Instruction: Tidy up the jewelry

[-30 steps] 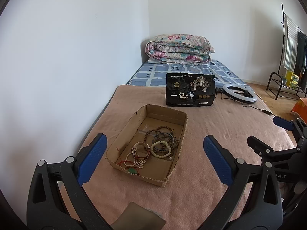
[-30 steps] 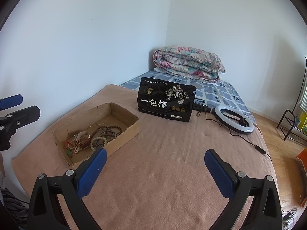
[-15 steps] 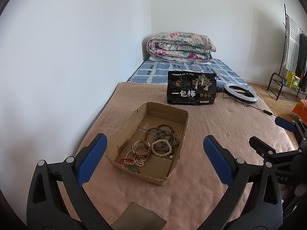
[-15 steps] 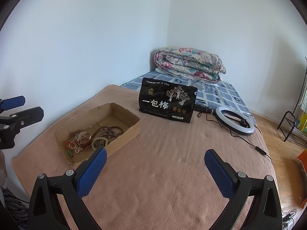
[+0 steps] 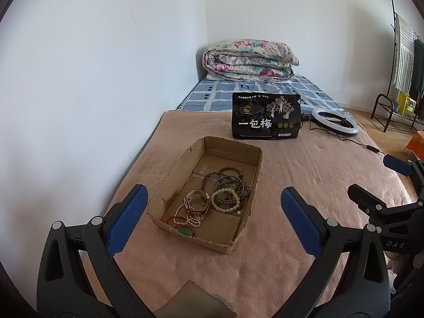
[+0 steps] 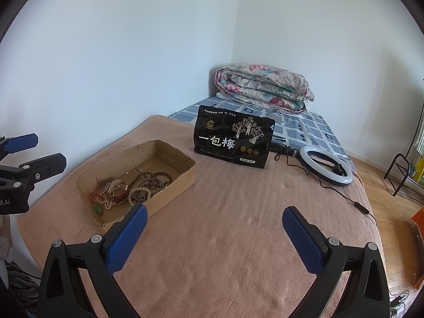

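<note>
While both claws gape empty, left claw (image 5: 212,220), right claw (image 6: 214,228), black pouch (image 5: 265,116) reading "一包梅", "DAS" on right claw.

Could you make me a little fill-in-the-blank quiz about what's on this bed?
1. The bracelets lie inside a ____ box.
2. The black bag stands ____ on the pink blanket.
3. The ring light lies to the ____ of that bag.
4. Both pairs of blue fingers are ____, holding nothing.

Answers: cardboard; upright; right; open
</note>
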